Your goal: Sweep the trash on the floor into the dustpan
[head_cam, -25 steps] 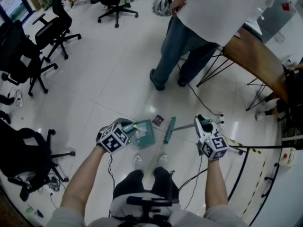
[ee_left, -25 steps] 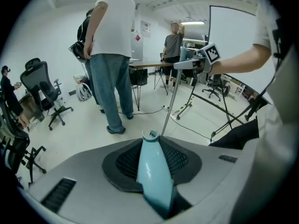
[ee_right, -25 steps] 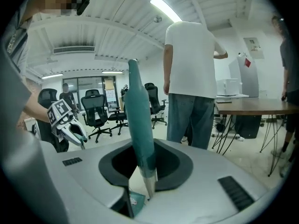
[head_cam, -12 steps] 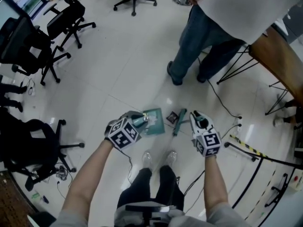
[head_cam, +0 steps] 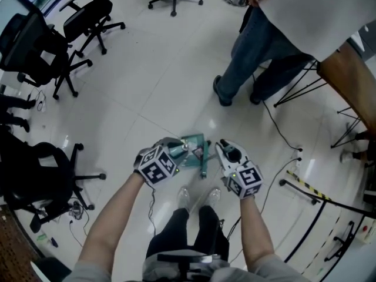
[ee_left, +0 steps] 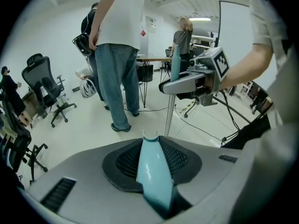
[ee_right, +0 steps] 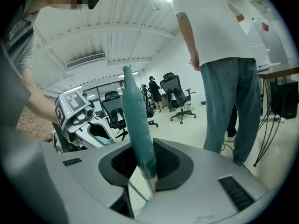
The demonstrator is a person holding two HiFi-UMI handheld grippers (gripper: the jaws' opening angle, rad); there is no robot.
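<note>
**Grippers clamped on dustpan and broom**

Head view: the left gripper holds the teal dustpan by its handle. The pan lies on the white floor just ahead of the wearer's shoes. The right gripper sits just beside it and carries the broom, whose green head meets the floor at the pan's near right corner. A small dark scrap of trash lies at the pan's right side; whether on it or just off it cannot be told. A standing person in jeans is farther off.

Left gripper view: the jaws stand partly closed, pads pressed on either side of the pale blue dustpan handle. Beyond them, the other gripper holds the broom by its grip, with the metal shaft dropping to the floor.

Right gripper view: the jaws are partly closed on the teal broom grip, which stands nearly upright between the pads.
</note>
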